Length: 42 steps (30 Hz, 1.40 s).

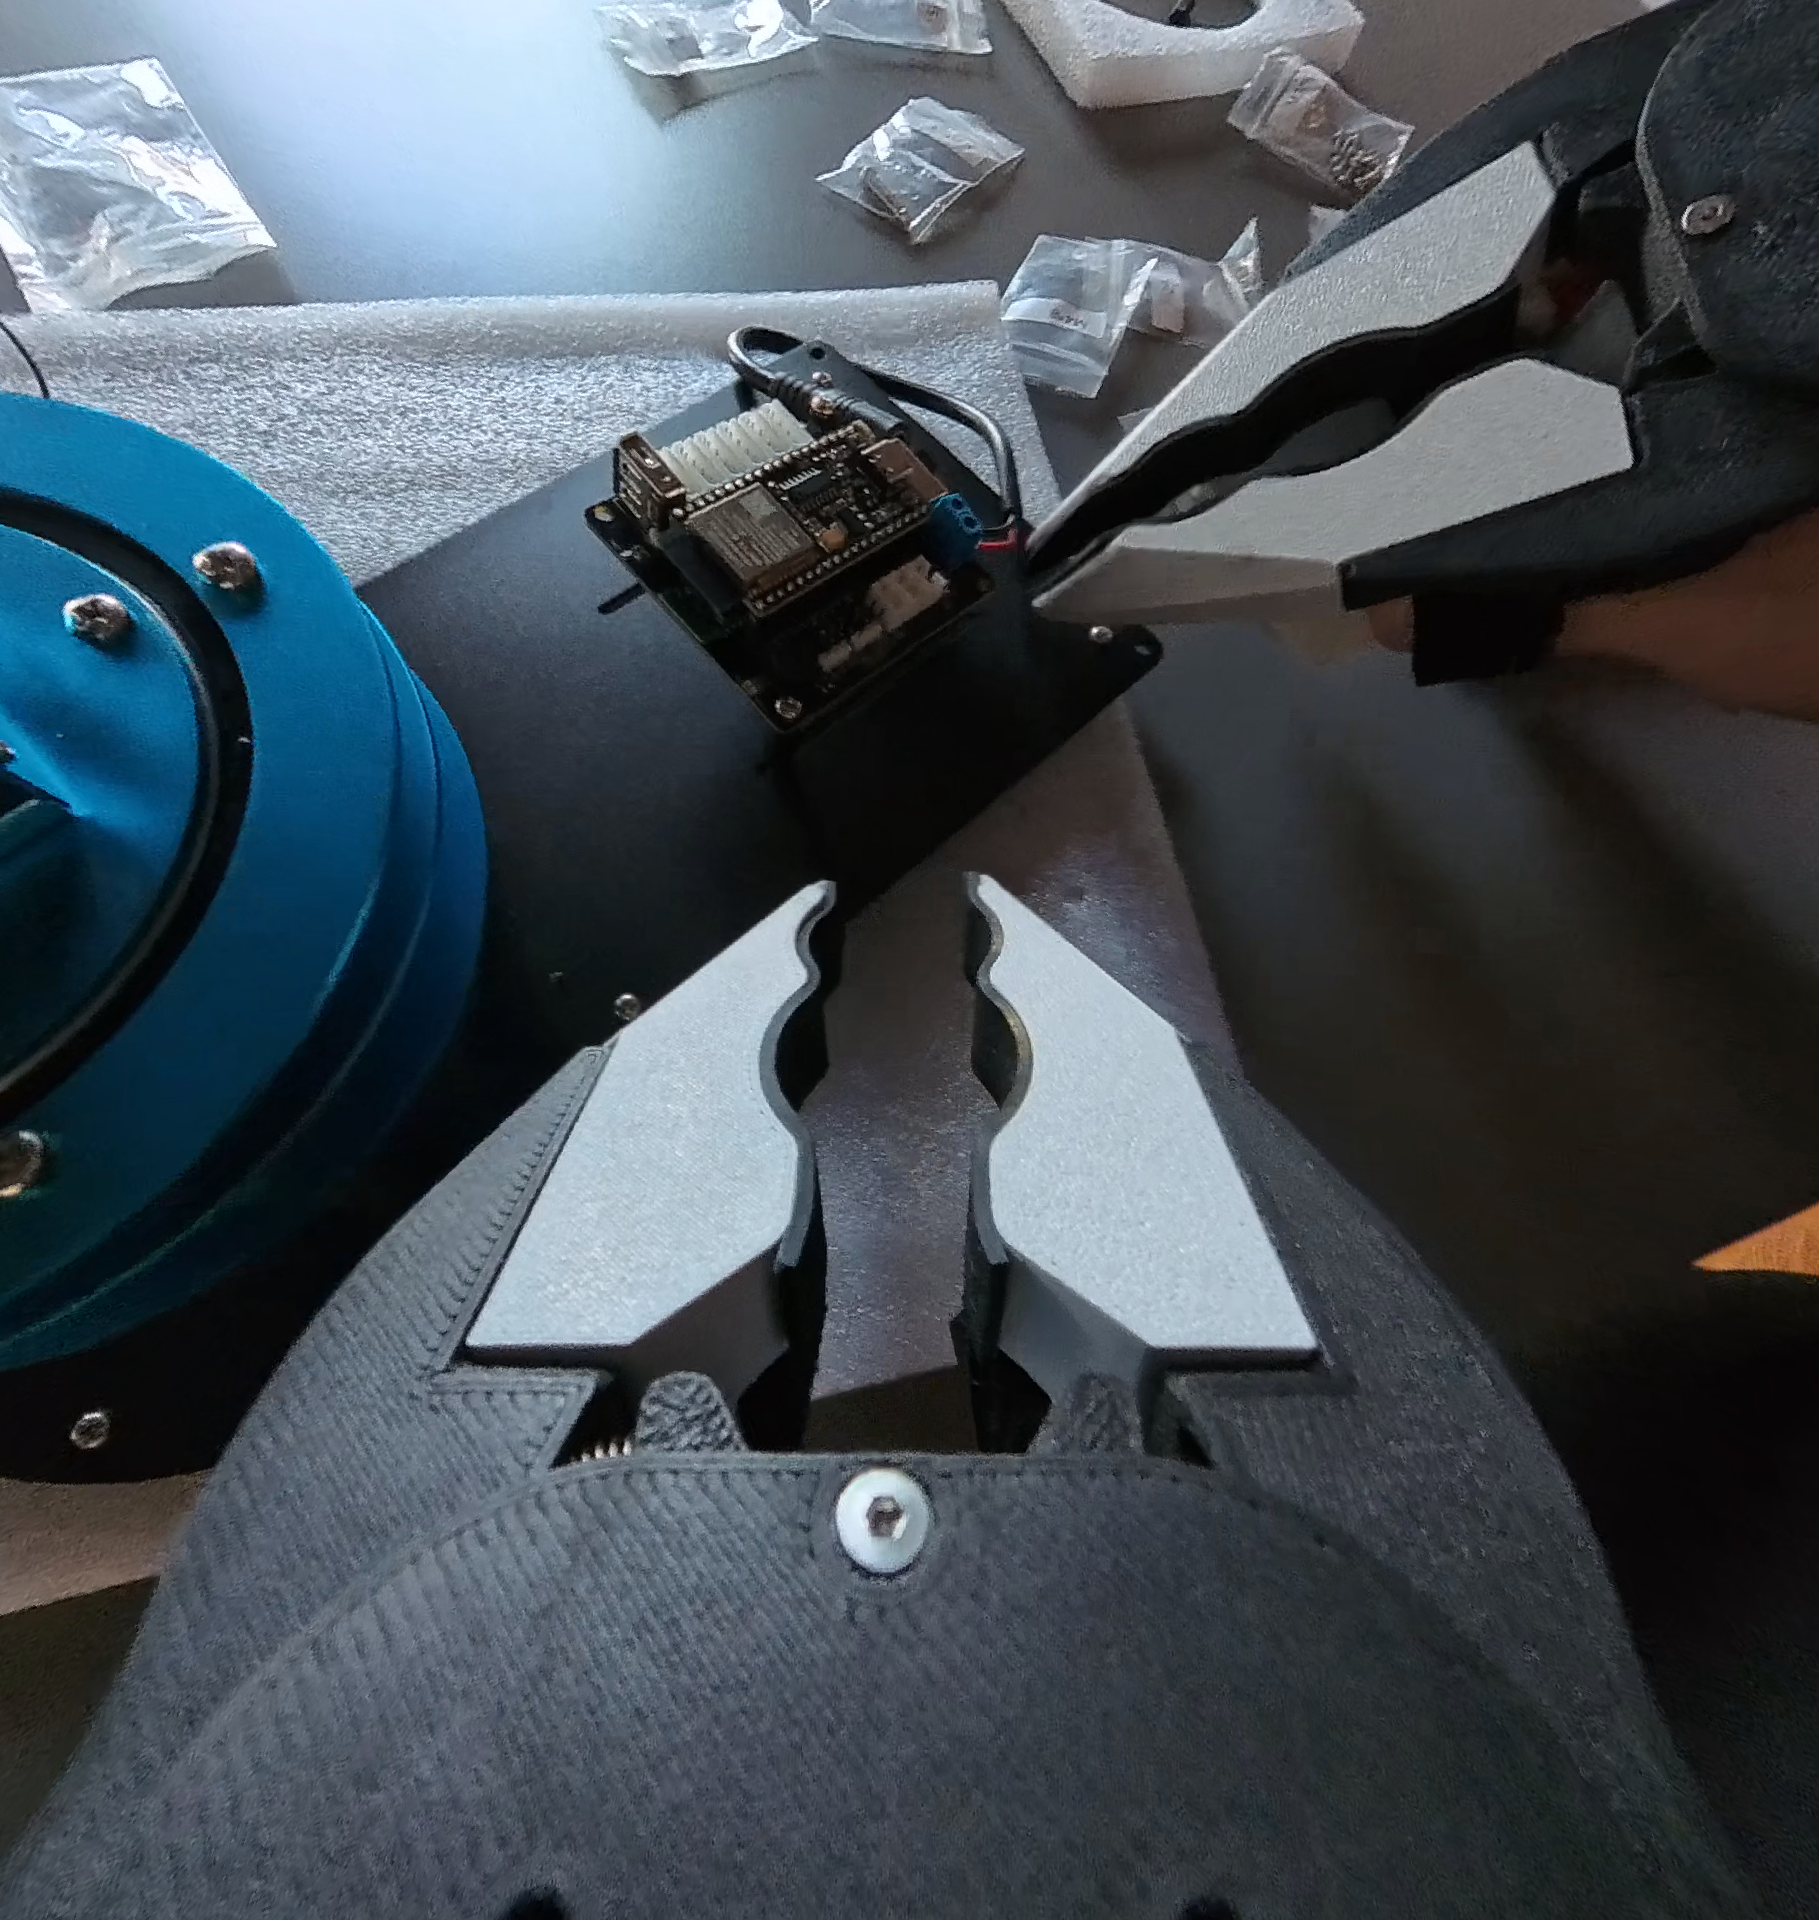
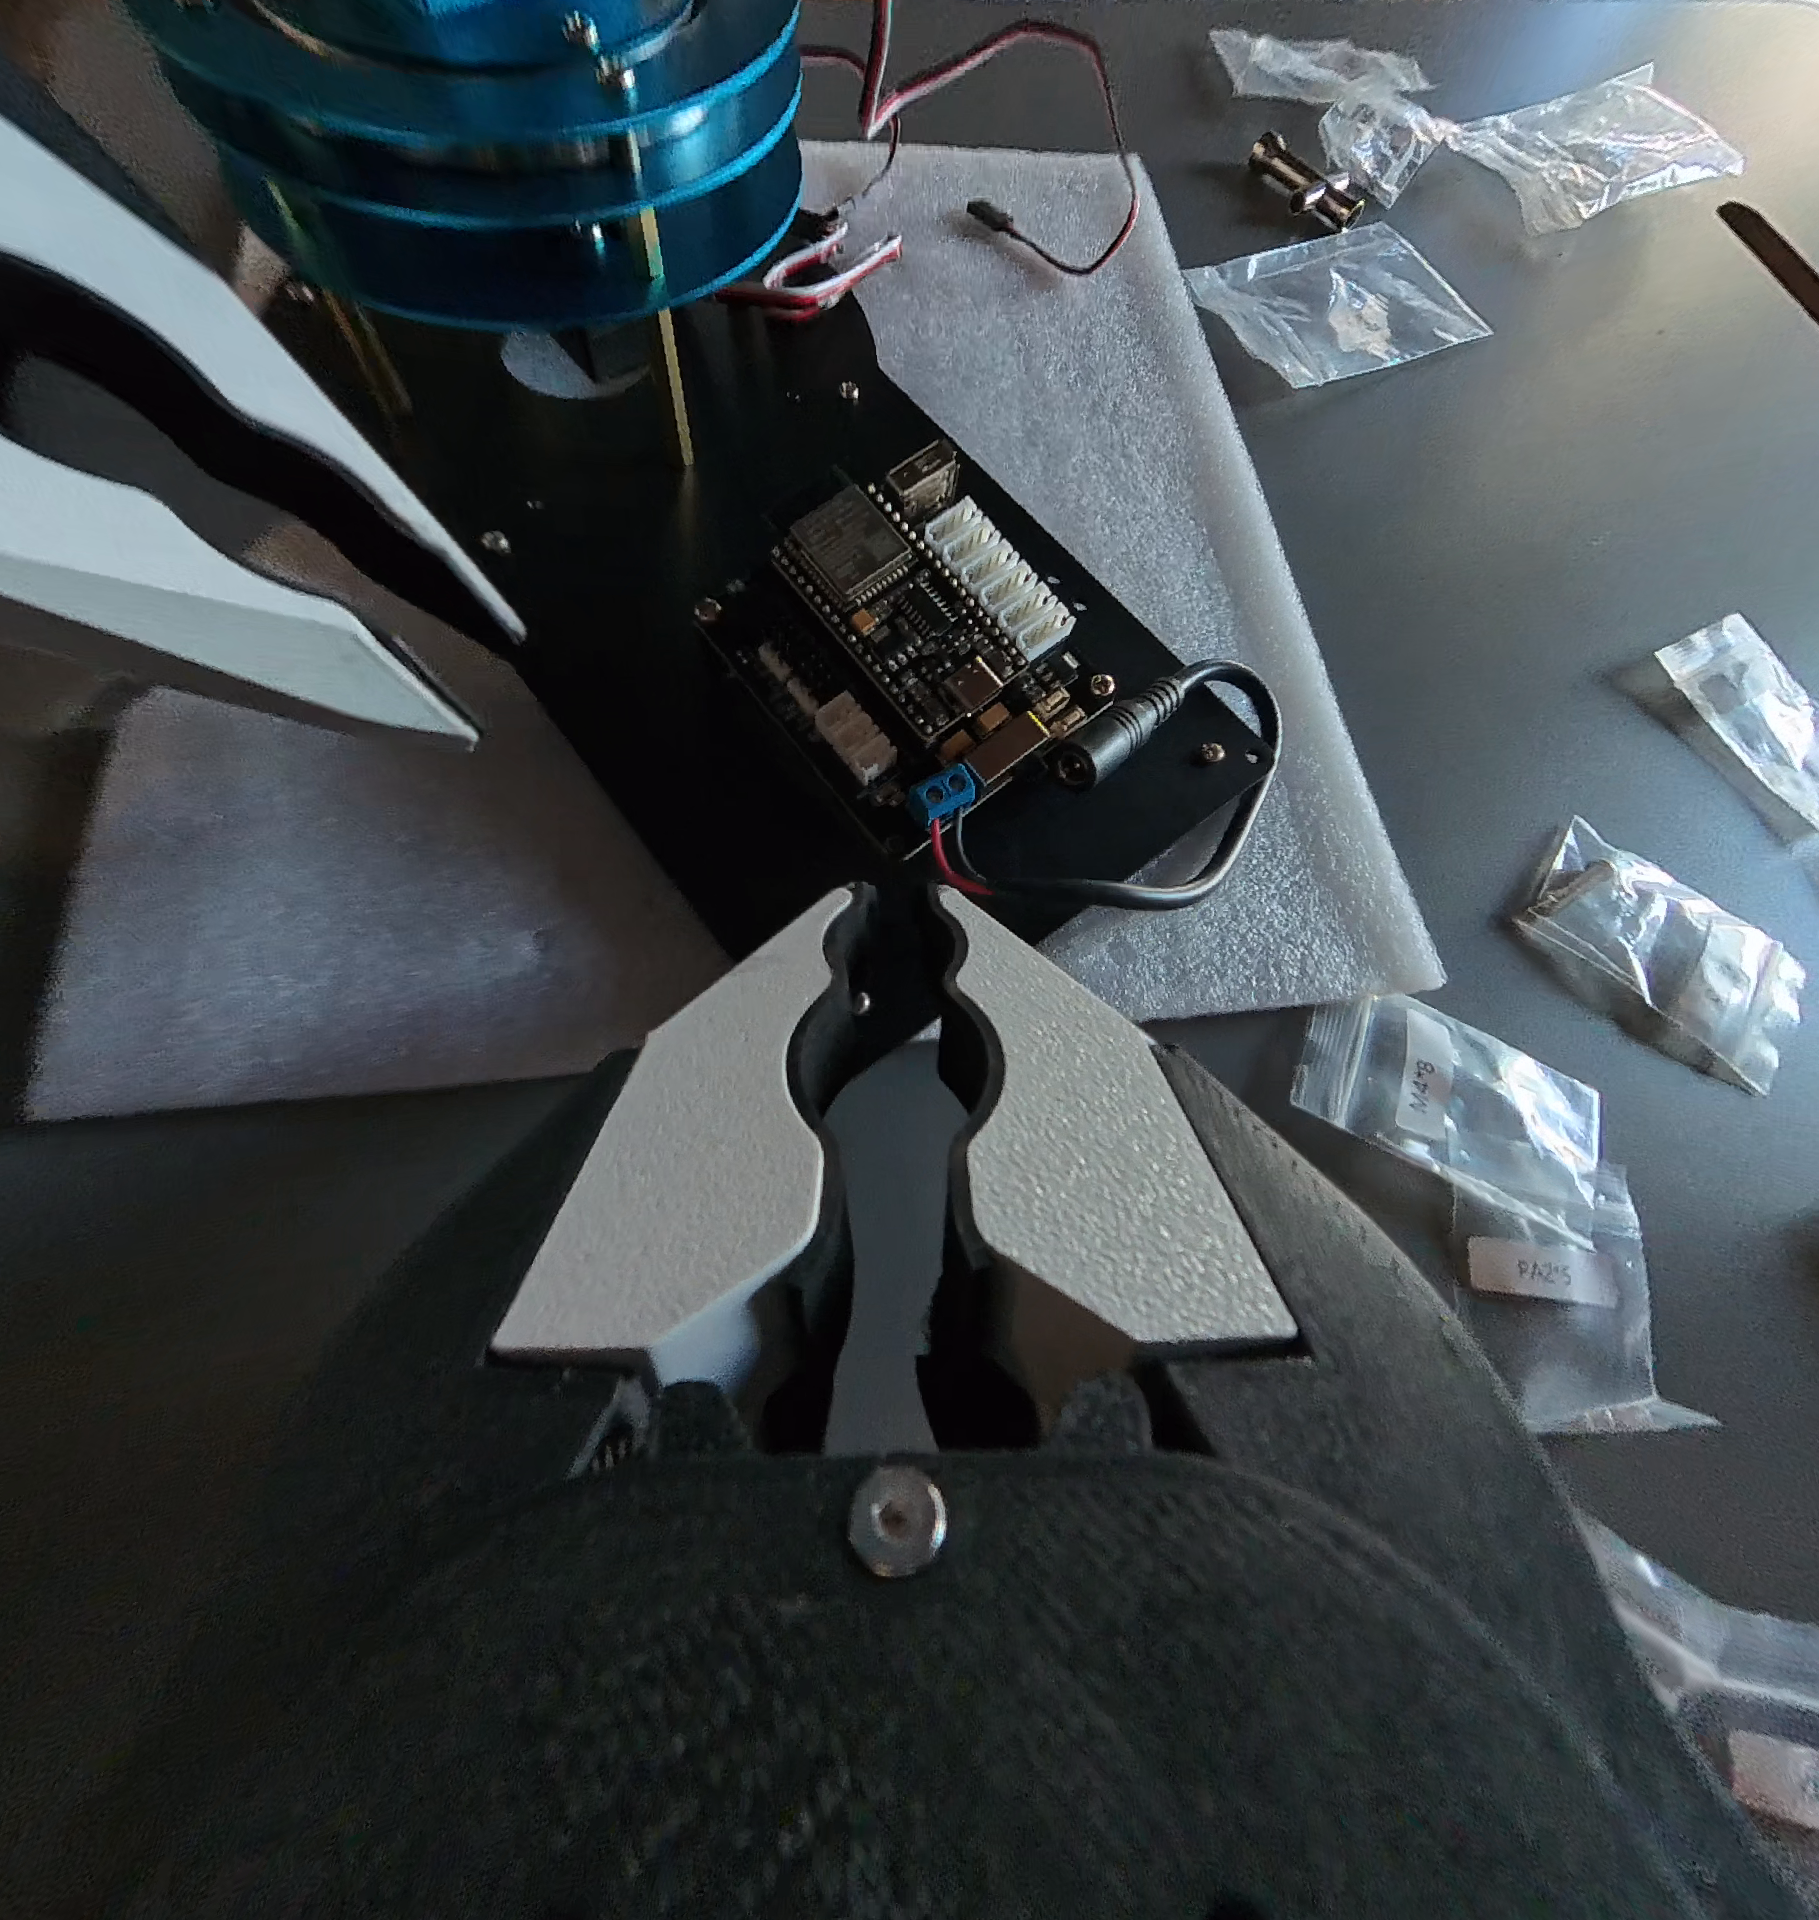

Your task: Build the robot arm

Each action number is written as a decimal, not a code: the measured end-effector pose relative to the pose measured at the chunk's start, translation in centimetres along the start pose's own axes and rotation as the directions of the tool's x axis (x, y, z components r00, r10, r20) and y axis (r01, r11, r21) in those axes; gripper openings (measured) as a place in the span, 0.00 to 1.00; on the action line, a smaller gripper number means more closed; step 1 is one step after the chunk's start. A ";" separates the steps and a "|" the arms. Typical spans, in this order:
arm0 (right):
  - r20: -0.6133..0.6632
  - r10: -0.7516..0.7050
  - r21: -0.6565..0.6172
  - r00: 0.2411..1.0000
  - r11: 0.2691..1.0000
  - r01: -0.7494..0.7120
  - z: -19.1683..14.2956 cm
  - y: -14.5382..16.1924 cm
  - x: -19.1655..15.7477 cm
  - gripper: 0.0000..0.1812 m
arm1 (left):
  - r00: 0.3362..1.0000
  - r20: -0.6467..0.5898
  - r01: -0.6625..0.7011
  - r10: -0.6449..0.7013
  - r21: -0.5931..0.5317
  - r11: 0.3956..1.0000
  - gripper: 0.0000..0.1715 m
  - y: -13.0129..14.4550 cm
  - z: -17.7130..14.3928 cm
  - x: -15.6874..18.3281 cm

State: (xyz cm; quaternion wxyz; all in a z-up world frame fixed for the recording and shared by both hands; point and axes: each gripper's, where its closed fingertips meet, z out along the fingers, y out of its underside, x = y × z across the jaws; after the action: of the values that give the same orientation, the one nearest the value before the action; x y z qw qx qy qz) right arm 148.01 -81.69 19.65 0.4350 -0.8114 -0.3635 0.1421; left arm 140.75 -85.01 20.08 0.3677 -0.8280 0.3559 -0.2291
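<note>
A black circuit board (image 1: 791, 551) (image 2: 915, 644) with white connectors and a blue screw terminal (image 2: 949, 790) is mounted on a black base plate (image 1: 624, 748) (image 2: 593, 540). A blue round layered assembly (image 1: 261, 831) (image 2: 489, 156) stands on the same plate. My right gripper (image 2: 897, 896) (image 1: 1035, 577) hovers over the plate's corner, jaws a narrow gap apart, tips right beside the red and black wires (image 2: 972, 883) from the terminal. Nothing shows between them. My left gripper (image 1: 902, 894) (image 2: 494, 686) is open and empty over the plate's near edge.
The plate lies on a white foam sheet (image 1: 365, 416) (image 2: 1092, 468) on a dark table. A black barrel plug (image 2: 1123, 727) sits by the board. Several small plastic bags (image 1: 94, 177) (image 2: 1331, 301), a white foam block (image 1: 1175, 52), a metal standoff (image 2: 1305, 187) and servo wires (image 2: 988, 62) lie around. Tip to tip, the grippers are about 9 cm apart.
</note>
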 end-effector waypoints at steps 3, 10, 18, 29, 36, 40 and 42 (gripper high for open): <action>-0.004 0.043 0.045 0.999 0.998 -0.042 -1.9 -0.8 0.1 0.05 | 1.000 -0.025 -0.017 0.017 0.016 1.000 0.12 -0.2 -0.4 0.8; -0.117 0.115 0.070 0.986 0.992 -0.107 -9.0 1.1 2.9 0.06 | 0.994 -0.101 -0.035 0.042 0.073 0.997 0.12 -1.7 -0.7 3.4; -0.024 -0.278 -0.070 0.960 0.959 0.276 -13.1 4.3 18.1 0.05 | 0.994 -0.096 -0.032 0.047 0.158 0.987 0.11 -3.6 -1.2 8.2; 0.388 -0.566 -0.394 0.728 0.612 0.686 -7.1 9.5 27.8 0.07 | 0.982 0.154 0.080 -0.106 0.164 0.983 0.11 -1.0 -3.3 14.1; 0.498 -0.560 -0.374 0.662 0.550 0.747 -5.6 10.2 27.8 0.08 | 0.939 0.266 0.174 -0.216 0.173 0.970 0.10 1.2 -5.0 15.8; 0.553 -0.512 -0.391 0.658 0.537 0.747 -5.6 10.4 27.5 0.03 | 0.930 0.301 0.171 -0.212 0.156 0.973 0.10 1.4 -5.4 16.0; 0.534 -0.499 -0.435 0.683 0.531 0.728 -5.6 10.4 28.0 0.03 | 0.932 0.303 0.159 -0.198 0.151 0.976 0.09 1.1 -5.3 16.1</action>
State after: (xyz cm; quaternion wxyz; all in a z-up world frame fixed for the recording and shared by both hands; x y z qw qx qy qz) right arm 175.42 -68.80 16.84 0.0948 -0.6828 -0.7244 -0.0105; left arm 147.24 -100.14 24.47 0.4483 -0.8584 0.2007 -0.1479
